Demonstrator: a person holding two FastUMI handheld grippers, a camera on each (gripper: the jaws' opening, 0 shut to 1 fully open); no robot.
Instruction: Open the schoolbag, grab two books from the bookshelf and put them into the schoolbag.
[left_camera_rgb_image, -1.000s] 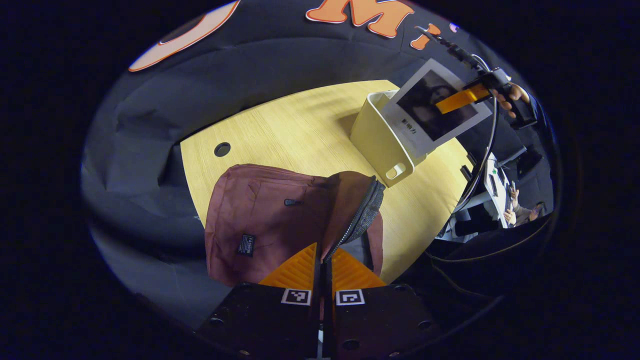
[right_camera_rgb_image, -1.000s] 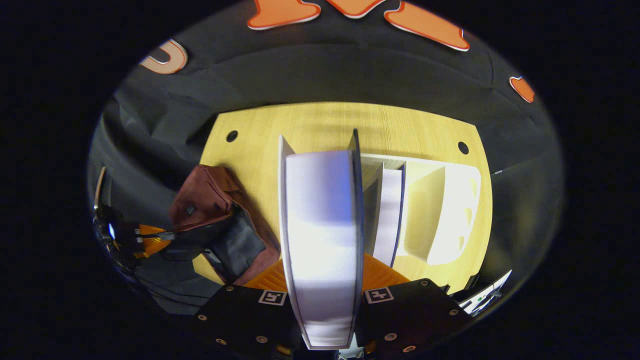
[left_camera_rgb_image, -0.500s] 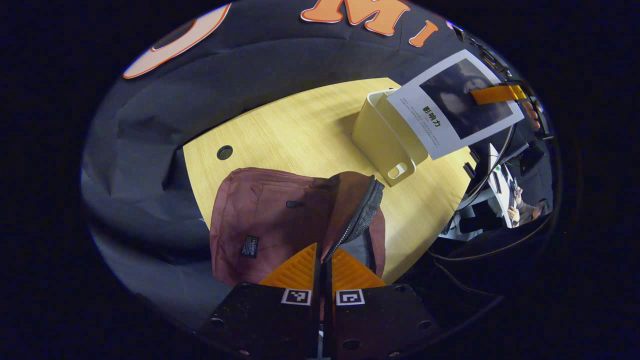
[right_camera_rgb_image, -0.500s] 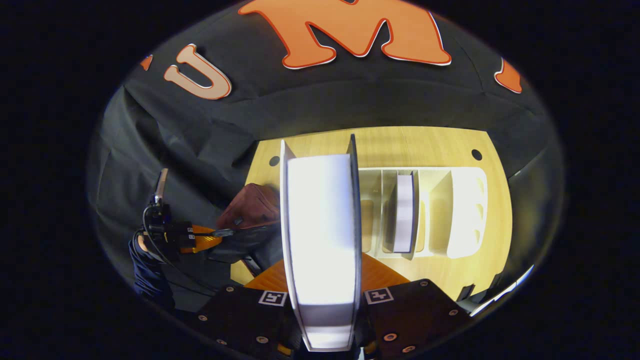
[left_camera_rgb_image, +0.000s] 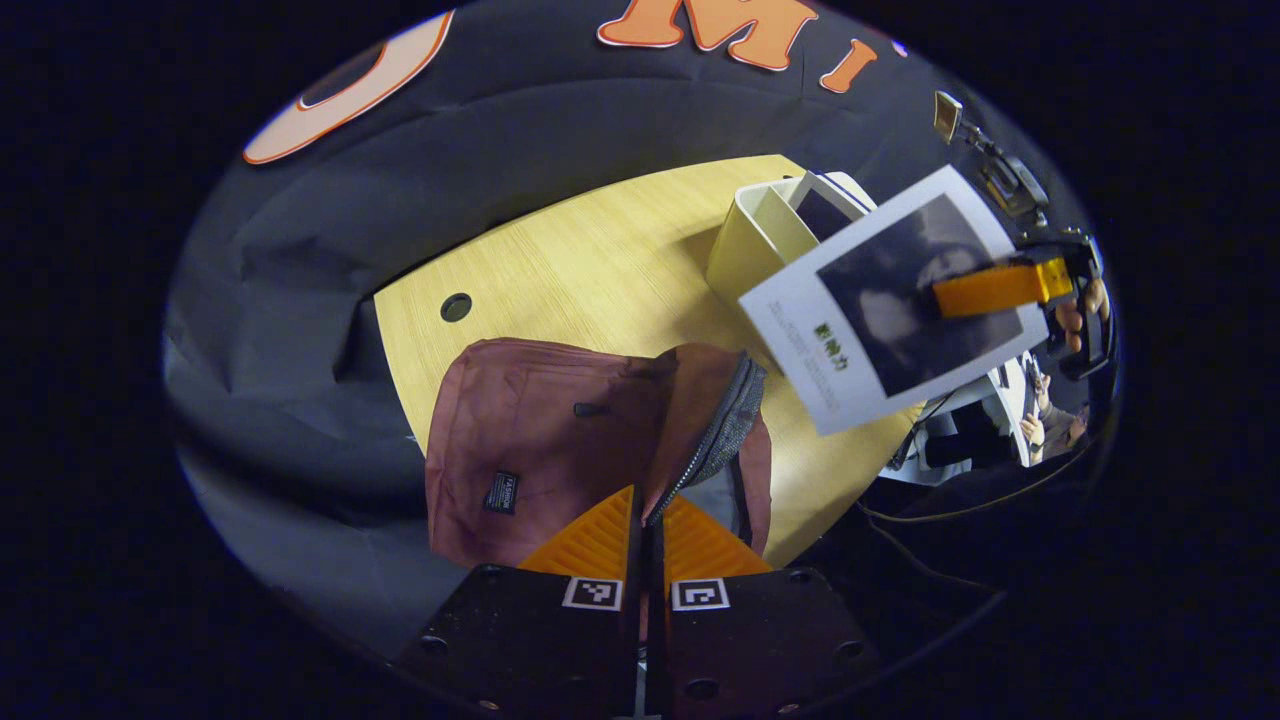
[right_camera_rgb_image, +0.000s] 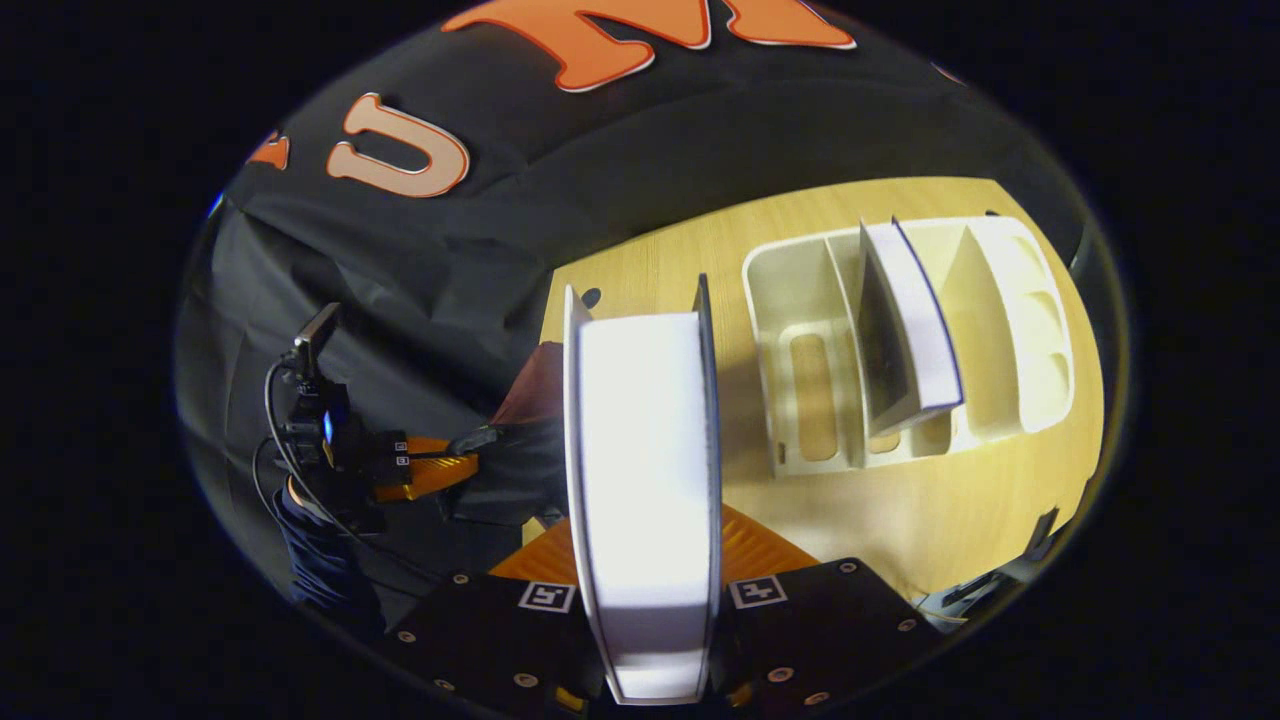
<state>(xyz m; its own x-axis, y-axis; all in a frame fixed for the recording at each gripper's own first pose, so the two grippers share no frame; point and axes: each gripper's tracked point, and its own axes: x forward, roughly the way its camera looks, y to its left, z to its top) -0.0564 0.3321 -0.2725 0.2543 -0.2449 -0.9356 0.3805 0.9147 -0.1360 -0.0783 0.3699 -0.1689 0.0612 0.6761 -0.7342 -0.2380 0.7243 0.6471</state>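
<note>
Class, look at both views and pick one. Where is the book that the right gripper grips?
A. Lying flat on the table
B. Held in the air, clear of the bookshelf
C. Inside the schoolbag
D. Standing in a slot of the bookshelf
B: the left gripper view shows the book in the right gripper, lifted off the bookshelf and not yet over the schoolbag.

1. At the right of my left gripper view, the book (left_camera_rgb_image: 893, 312) has a short line of green characters on its white cover below the dark picture; too blurred for me to read.
2. Lower centre, the schoolbag (left_camera_rgb_image: 560, 440) has a small dark label (left_camera_rgb_image: 498, 492) with pale lettering I cannot make out.
3. Square coded markers (left_camera_rgb_image: 646, 594) sit at the bottom; no words.
</note>
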